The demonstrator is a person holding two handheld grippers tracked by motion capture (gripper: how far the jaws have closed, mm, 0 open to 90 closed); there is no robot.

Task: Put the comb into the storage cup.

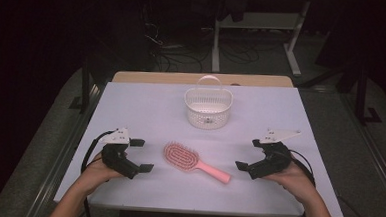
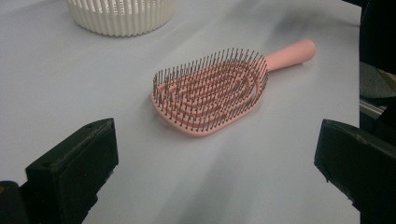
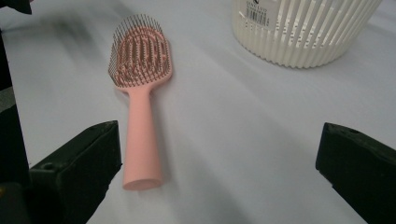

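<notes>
Here is the table (image 1: pixel 131 100), white and wide, and right in the middle of the near half lies a pink hairbrush (image 1: pixel 194 161), bristles up, flat on the surface. Its oval head sits toward ten o'clock and the handle runs away toward four o'clock, ending short of the right gripper (image 1: pixel 247 154). That right gripper rests low at the table's four o'clock side, held in the person's right hand (image 1: pixel 297 180), jaws spread wide with nothing between them; in the right gripper view the two black jaws stand far apart at the bottom corners and the brush handle's round end lies just beside the jaw at the lower left of that view, not touching it as far as I can tell. Over on the other side, the left gripper (image 1: pixel 145 155) sits at about eight o'clock, cradled in the left hand (image 1: pixel 97 171), and it too gapes open and empty, pointing in at the brush head. The left gripper view has the head of the brush ahead of the jaws, a little apart from them. Beyond the brush, at twelve o'clock, stands a white slatted basket (image 1: pixel 207 120) with its handle upright, well apart from both grippers and from the brush.
</notes>
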